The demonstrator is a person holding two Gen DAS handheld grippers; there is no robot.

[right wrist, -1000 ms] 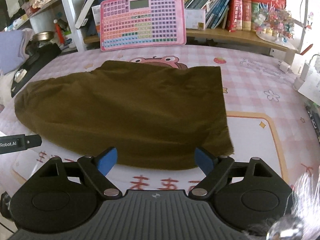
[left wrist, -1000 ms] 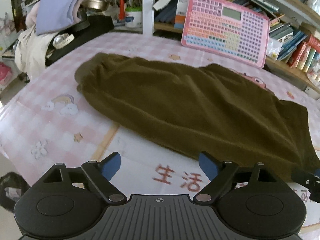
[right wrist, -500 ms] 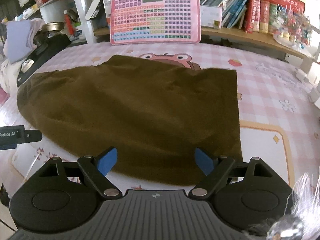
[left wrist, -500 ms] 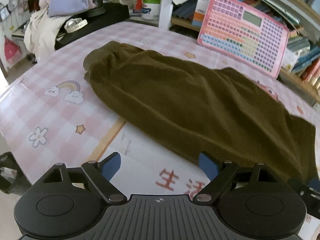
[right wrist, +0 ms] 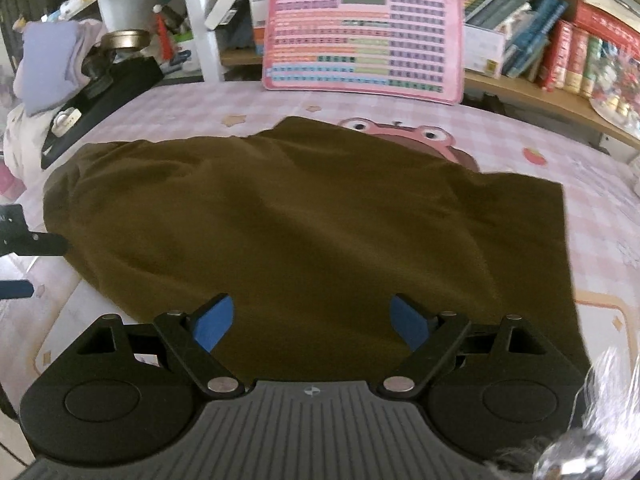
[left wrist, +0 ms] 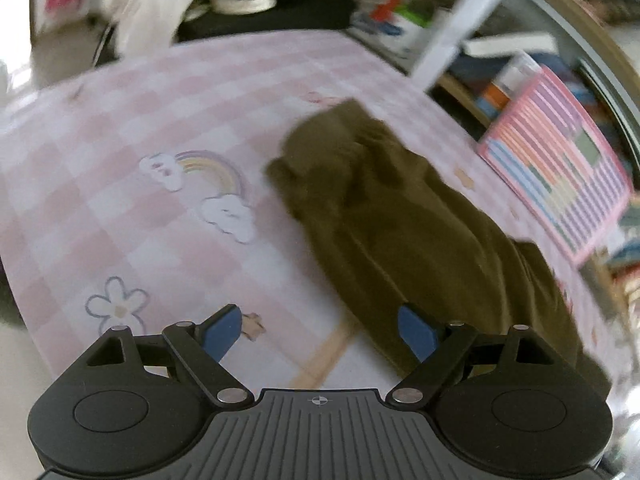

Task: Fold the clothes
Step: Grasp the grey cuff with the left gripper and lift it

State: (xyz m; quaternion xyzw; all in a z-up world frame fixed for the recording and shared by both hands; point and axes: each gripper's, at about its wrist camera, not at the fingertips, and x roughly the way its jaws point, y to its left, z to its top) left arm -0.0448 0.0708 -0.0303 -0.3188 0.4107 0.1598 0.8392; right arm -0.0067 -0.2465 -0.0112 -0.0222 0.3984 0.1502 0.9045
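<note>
Olive-brown garment (right wrist: 312, 216) lies spread flat (slightly rumpled) on tablecloth (right wrist: 600, 216).

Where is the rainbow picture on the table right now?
In the left wrist view the rainbow picture is printed on the pink checked tablecloth, just left of the brown garment and ahead of the open left tool.

- Our left gripper (left wrist: 320, 330) hangs above the surface with its blue-padded fingers spread wide, gripping nothing.
- Our right gripper (right wrist: 310, 324) likewise has its fingers parted wide, empty.
</note>
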